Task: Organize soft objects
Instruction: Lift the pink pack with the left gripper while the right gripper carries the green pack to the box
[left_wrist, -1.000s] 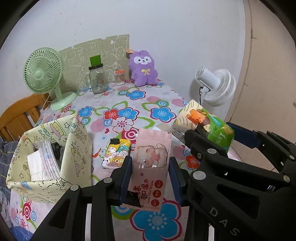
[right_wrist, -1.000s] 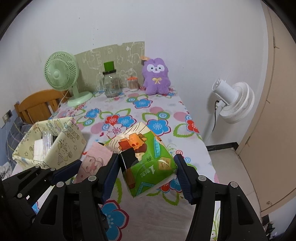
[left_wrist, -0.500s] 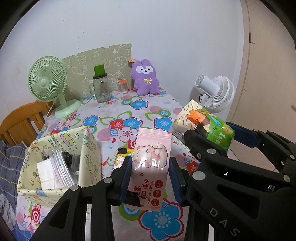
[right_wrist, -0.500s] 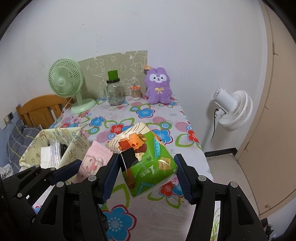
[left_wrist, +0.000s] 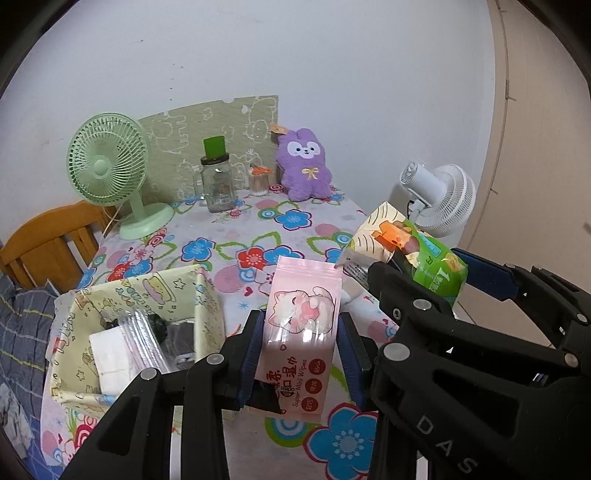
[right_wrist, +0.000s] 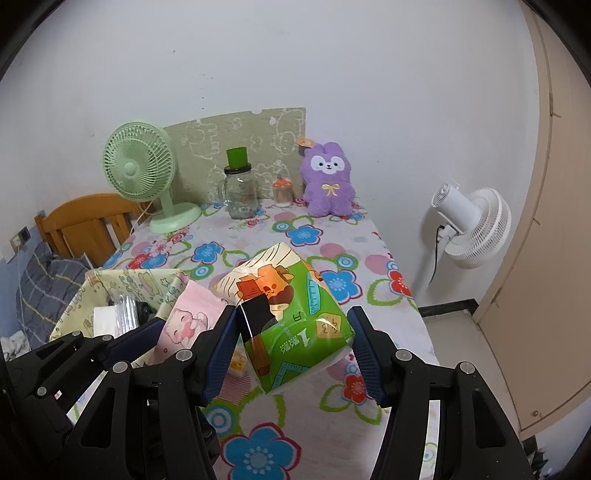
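Note:
My left gripper (left_wrist: 300, 325) is shut on a pink pack of wet wipes (left_wrist: 301, 339) with a cat on it, held above the table beside the yellow fabric storage box (left_wrist: 210, 295). My right gripper (right_wrist: 291, 326) is shut on a green tissue pack (right_wrist: 295, 321), held above the table to the right of the wipes; the pack also shows in the left wrist view (left_wrist: 417, 251). The box (right_wrist: 147, 280) holds a white pack (left_wrist: 109, 354), clear plastic bags (left_wrist: 144, 339) and dark items. A purple plush rabbit (right_wrist: 328, 184) sits at the far table edge.
The table has a flowered cloth (right_wrist: 332, 258). At the back stand a green desk fan (right_wrist: 144, 173), a glass jar with a green lid (right_wrist: 240, 188) and a small toothpick jar (right_wrist: 282, 192). A wooden chair (right_wrist: 85, 225) is left; a white floor fan (right_wrist: 469, 225) is right.
Both grippers have risen and drawn back with their packs; the box now lies closer below the left gripper. The small colourful pack on the cloth is now hidden behind the wipes.

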